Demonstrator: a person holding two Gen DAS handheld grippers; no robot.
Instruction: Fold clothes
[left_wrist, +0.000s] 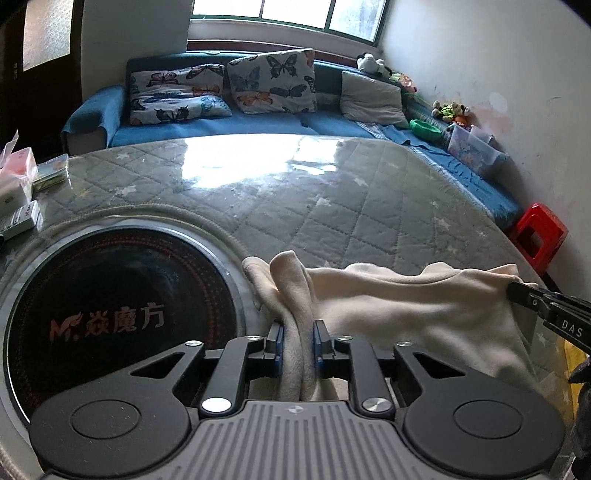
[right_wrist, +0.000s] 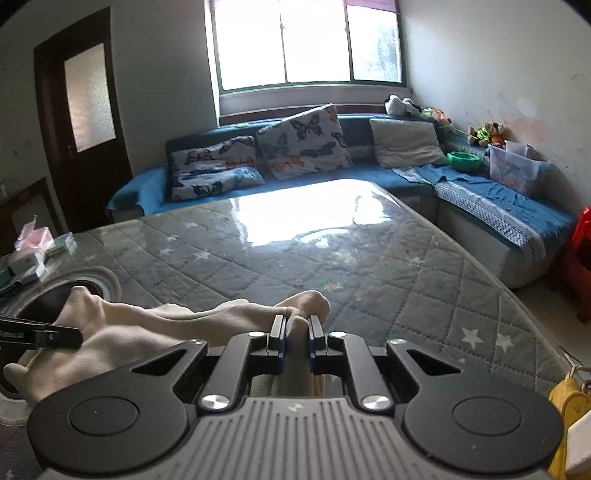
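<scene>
**Cream garment stretched between 2 clamped grippers**

Left gripper (left_wrist: 298, 345): clenched on a bunched fold of the cream garment (left_wrist: 406, 302), fabric pinched between the blue pads (left_wrist: 279, 343) and spilling back toward the camera body. Right gripper (right_wrist: 297, 339): likewise clamped on a gathered edge of the same garment (right_wrist: 147, 332), cloth squeezed between both fingers.

Garment spread between the 2 tools, over the near edge of the table (left_wrist: 332, 206), sagging in soft ridges across its middle. Left end just beside the round black induction cooktop (left_wrist: 118, 306) set into the quilted, glass-topped surface near the table's near-left part; in the right wrist view, part of that cooktop's rim (right_wrist: 107, 284) visible behind the cloth. Seen from the left wrist view, right gripper's finger (left_wrist: 532, 295) touching the garment's far right corner; from the right wrist view, left gripper's finger (right_wrist: 55, 338) against the cloth's left end.

At the table's left edge: small boxes and packets (left_wrist: 22, 184). Beyond the far edge: blue sofa (left_wrist: 258, 125) with butterfly cushions (left_wrist: 273, 81). Off the right edge: red stool (left_wrist: 541, 234).
</scene>
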